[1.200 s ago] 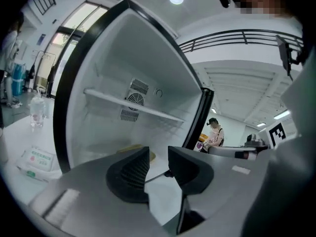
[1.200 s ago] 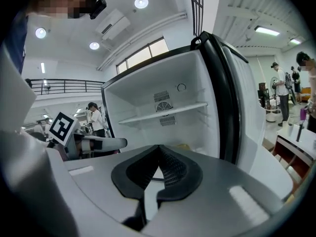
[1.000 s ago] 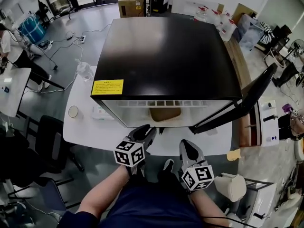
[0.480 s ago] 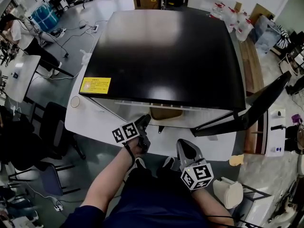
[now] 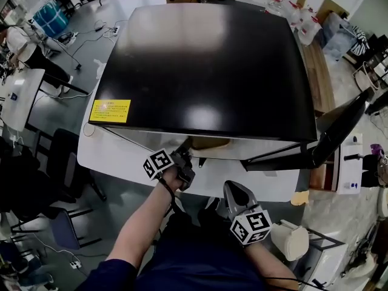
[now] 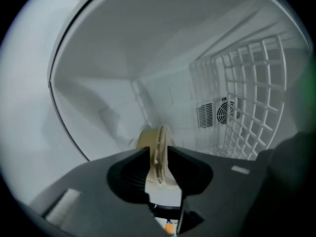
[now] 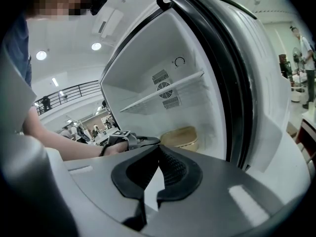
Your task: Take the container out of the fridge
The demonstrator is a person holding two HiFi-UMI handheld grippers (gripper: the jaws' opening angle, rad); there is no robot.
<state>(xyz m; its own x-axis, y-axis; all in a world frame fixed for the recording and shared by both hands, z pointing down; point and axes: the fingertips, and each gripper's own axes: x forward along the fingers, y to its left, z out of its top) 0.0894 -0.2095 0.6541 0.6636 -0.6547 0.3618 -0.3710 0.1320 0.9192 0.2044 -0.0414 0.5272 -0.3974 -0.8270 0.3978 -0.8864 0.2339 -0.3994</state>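
Container [image 7: 180, 137] sits in fridge [image 5: 206, 59] under wire shelf [image 7: 163, 90].

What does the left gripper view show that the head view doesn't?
Only the left gripper view shows the inside of the fridge: the fan vent, the wire rack, and the left tool clamped on the rim of the tan container. Only the head view shows the black top, the yellow sticker, the open door and the right tool. Both show the tan container and the left tool.
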